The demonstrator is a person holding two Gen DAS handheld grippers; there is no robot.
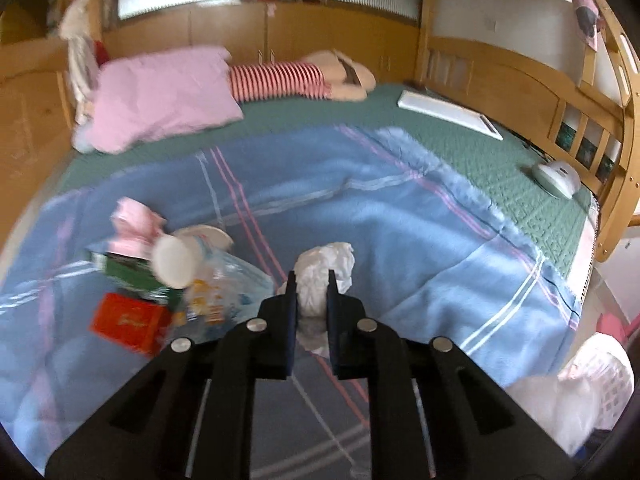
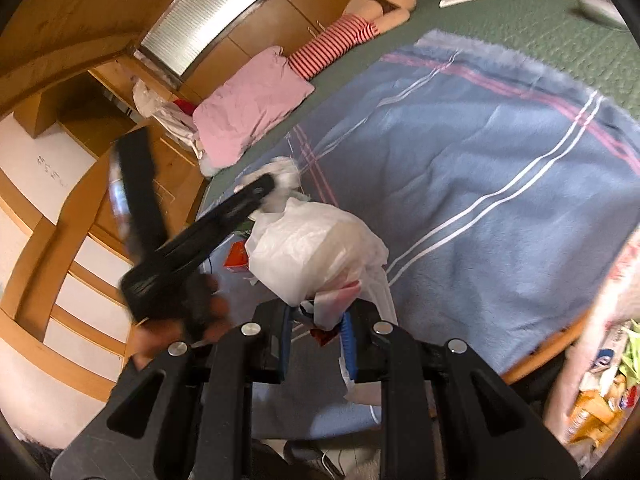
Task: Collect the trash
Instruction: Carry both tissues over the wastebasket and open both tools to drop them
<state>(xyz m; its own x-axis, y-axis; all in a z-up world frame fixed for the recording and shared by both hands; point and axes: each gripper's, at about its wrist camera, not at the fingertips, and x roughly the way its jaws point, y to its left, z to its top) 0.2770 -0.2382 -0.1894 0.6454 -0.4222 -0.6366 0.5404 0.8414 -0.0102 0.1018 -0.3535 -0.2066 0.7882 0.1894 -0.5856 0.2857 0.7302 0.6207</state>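
Note:
My left gripper (image 1: pixel 312 280) is shut on a crumpled white tissue wad (image 1: pixel 326 270) and holds it above the blue blanket (image 1: pixel 400 240); it also shows in the right wrist view (image 2: pixel 268 184) with the tissue (image 2: pixel 286 176). To its left lies a trash pile: a white paper cup (image 1: pixel 176 258), a pink wrapper (image 1: pixel 134 224), a green carton (image 1: pixel 128 272), a red box (image 1: pixel 130 322) and a clear plastic bag (image 1: pixel 228 284). My right gripper (image 2: pixel 316 320) is shut on the neck of a white plastic trash bag (image 2: pixel 316 256) that hangs over the blanket (image 2: pixel 480 180).
A pink pillow (image 1: pixel 164 96), a striped cushion (image 1: pixel 280 80) and a plush toy (image 1: pixel 344 76) lie at the bed's head. A white board (image 1: pixel 448 114) and a white device (image 1: pixel 558 178) lie on the green sheet. A white laundry basket (image 1: pixel 600 384) stands beside the bed.

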